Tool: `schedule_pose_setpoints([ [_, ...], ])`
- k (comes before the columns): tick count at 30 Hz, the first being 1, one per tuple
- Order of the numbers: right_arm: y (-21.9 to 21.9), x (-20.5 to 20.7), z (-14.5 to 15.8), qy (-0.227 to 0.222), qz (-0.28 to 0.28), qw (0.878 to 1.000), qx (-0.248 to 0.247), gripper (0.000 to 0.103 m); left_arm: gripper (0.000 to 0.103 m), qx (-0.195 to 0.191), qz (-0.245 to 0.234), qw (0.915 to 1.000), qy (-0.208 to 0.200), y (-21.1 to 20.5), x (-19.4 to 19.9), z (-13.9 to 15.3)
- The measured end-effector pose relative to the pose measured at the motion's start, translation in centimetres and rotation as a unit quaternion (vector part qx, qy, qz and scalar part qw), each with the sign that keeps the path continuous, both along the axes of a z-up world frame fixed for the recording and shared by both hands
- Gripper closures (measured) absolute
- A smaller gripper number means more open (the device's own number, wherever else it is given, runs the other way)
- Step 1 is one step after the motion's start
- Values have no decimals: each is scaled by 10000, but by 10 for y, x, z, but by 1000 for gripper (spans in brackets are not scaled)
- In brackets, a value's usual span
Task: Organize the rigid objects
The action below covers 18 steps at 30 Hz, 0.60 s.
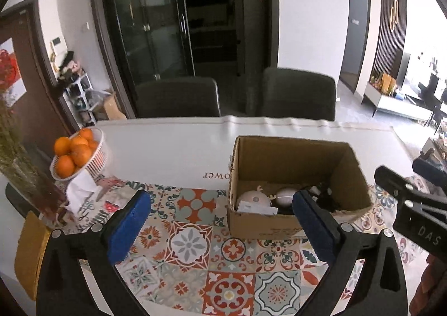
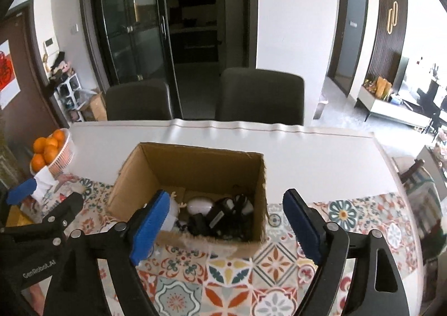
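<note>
An open cardboard box (image 1: pixel 290 157) (image 2: pixel 195 165) stands on a patterned tile mat (image 1: pixel 212 254) (image 2: pixel 234 274). Inside lie a pink round toy with antlers (image 1: pixel 252 198), a white rounded object (image 1: pixel 285 194) (image 2: pixel 199 204) and black adapters with cables (image 2: pixel 220 218). My left gripper (image 1: pixel 220 221) is open and empty, above the mat just left of the box's front. My right gripper (image 2: pixel 226 221) is open and empty, over the box's front edge. Each gripper shows at the edge of the other's view.
A white basket of oranges (image 1: pixel 75 154) (image 2: pixel 51 152) stands at the table's left, with a white tissue and a printed cloth beside it. Two dark chairs (image 1: pixel 178 98) (image 2: pixel 259 98) stand behind the white table (image 1: pixel 173 143). A vase with stems (image 1: pixel 16 165) is at far left.
</note>
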State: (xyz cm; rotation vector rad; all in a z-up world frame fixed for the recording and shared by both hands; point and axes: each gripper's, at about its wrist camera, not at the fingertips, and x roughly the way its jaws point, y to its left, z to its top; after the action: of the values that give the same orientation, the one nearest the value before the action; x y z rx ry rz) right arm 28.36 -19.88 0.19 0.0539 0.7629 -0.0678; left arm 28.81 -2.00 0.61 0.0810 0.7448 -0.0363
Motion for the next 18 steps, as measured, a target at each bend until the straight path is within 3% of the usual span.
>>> schedule_pose_setpoints([
  [8,-2,-67,27,-377,-198,9990,-123,11,0,243,55,9976,-639,-3,-62,28],
  [18,-4,-128,37,-521,-342,9979,-182,9,0,389,-3,9938,-1043,-6,-119,45],
])
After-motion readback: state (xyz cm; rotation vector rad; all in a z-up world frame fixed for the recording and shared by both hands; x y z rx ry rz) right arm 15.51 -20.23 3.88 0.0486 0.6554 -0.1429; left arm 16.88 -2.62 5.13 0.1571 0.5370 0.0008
